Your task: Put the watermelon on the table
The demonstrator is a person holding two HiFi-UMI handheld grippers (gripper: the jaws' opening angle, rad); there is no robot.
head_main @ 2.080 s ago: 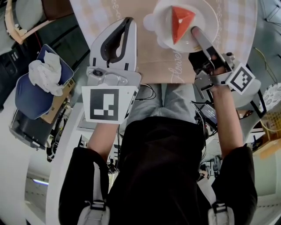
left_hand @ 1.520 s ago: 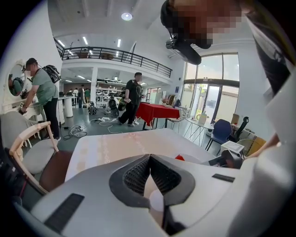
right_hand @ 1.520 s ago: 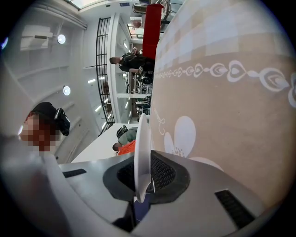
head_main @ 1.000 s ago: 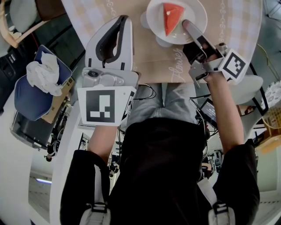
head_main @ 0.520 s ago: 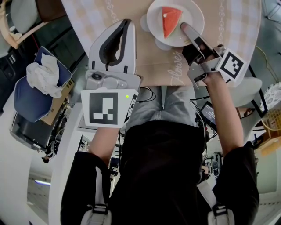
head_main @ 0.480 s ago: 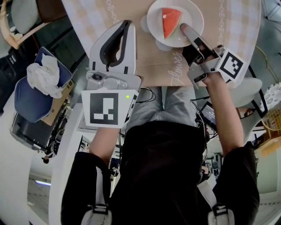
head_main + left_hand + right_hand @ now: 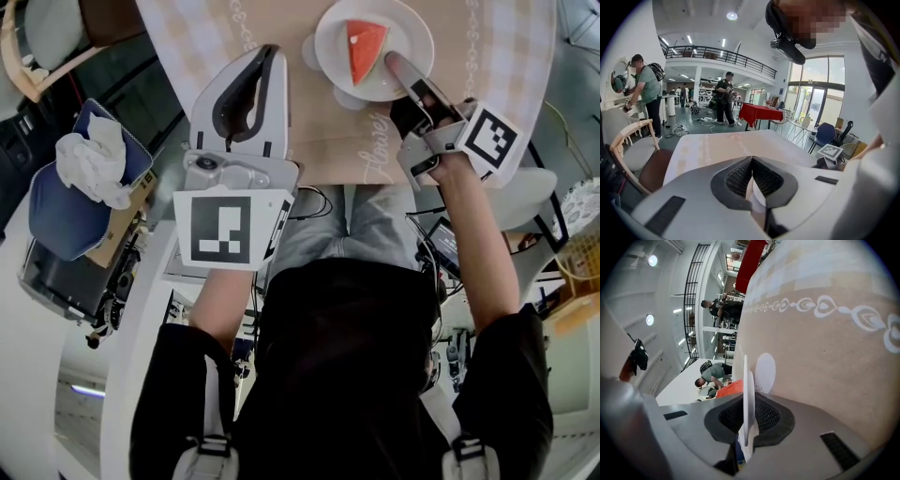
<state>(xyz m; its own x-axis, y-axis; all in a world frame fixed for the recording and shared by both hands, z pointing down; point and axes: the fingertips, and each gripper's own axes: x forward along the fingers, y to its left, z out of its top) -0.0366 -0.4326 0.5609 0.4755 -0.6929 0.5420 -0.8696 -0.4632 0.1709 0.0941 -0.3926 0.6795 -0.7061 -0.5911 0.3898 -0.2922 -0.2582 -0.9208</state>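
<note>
On the plate [image 7: 330, 37], the near-right rim sat hidden under the right gripper [image 7: 394, 64], and the table [image 7: 309, 122] was cut off short of its far edge.

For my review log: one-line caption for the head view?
The right gripper grips the rim of a round white plate bearing a red watermelon wedge; left gripper shut and empty.

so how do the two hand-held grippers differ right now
The right hand-held gripper is clamped on the rim of the white plate carrying the watermelon slice; the left hand-held gripper is shut on nothing. The right one is rolled sideways; the left one is upright, beside the plate without touching it. Both reach over the table.
</note>
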